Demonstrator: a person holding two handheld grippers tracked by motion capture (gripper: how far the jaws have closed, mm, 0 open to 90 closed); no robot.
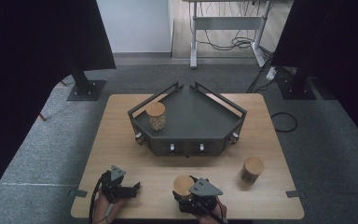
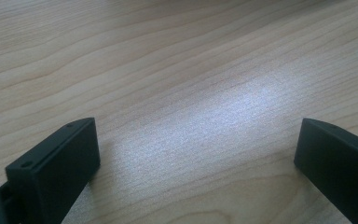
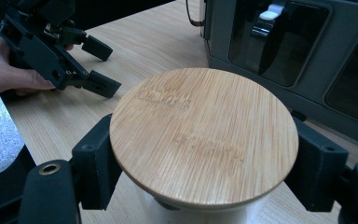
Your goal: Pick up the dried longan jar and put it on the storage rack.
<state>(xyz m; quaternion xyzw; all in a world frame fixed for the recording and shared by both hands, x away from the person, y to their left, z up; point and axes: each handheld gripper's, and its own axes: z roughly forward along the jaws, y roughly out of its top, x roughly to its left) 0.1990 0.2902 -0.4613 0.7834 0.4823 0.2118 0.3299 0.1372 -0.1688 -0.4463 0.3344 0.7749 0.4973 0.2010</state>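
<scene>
A tray [image 1: 186,122] stands mid-table [image 1: 121,149], with one jar [image 1: 156,115] in its left part. In front of it a second jar [image 1: 183,186] sits near the front edge, and a third jar [image 1: 252,169] lies to its right, apparently clear of the tray.

The tabletop [image 2: 177,70] is pale wood with a fine wavy grain and a smooth satin finish that takes a soft sheen. The jar lid [image 3: 204,135] looks like bamboo, light tan, striped with narrow lines, matt and smooth. The jar [image 1: 157,122] on the tray has a clear glassy wall. The tray [image 1: 191,140] looks like dark grey painted metal, matt. Both grippers' jaws look like matt black plastic. The floor [image 1: 42,140] is rough grey carpet.
</scene>
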